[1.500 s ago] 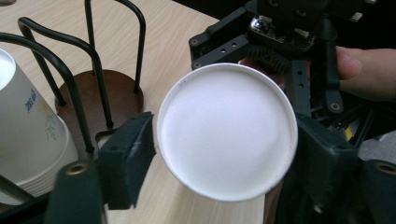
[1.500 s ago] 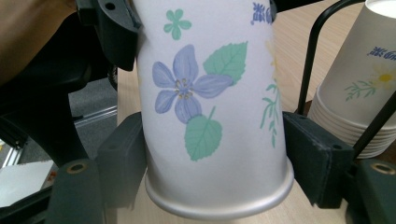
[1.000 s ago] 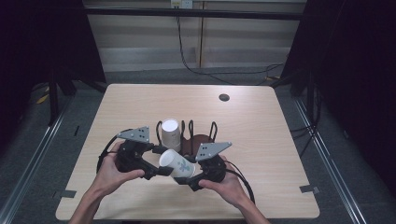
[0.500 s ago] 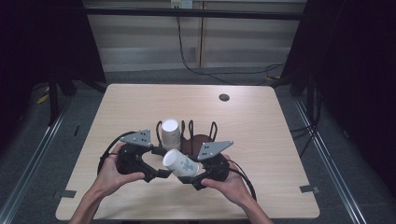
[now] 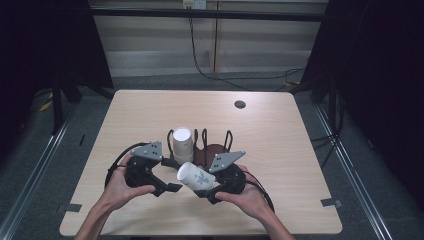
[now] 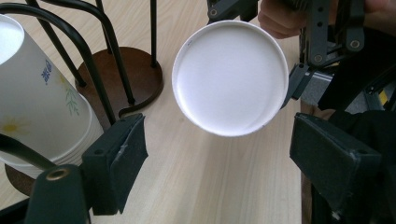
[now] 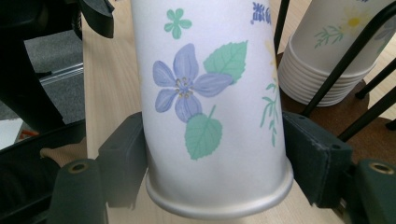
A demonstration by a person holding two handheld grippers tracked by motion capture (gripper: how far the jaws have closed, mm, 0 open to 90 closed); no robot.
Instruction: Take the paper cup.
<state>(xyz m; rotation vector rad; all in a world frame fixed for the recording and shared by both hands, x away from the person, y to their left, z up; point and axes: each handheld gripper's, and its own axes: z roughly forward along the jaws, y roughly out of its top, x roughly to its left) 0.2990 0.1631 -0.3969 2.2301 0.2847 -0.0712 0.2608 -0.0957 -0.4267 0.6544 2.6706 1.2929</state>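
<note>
A flower-printed white paper cup (image 5: pixel 196 176) lies sideways above the table, and my right gripper (image 5: pixel 208 186) is shut on it near the rim. In the right gripper view its pads (image 7: pixel 122 158) press both sides of the cup (image 7: pixel 210 93). My left gripper (image 5: pixel 171 179) is open and faces the cup's round white base (image 6: pixel 230 77). Its jaws have just been opening, and the pads (image 6: pixel 119 161) stand clear of the cup. A stack of upturned cups (image 5: pixel 182 142) sits in a black wire rack (image 5: pixel 215 150).
The rack's brown base (image 6: pixel 126 77) and thin black hoops stand just beyond both grippers, the cup stack (image 6: pixel 32 107) at its left end. A small dark grommet (image 5: pixel 240 104) lies far back on the wooden table (image 5: pixel 280 150). Cables trail from both grippers.
The left gripper's jaws have spread apart, away from the cup's base. The cup stays held in the right gripper, nearly in the same spot.
</note>
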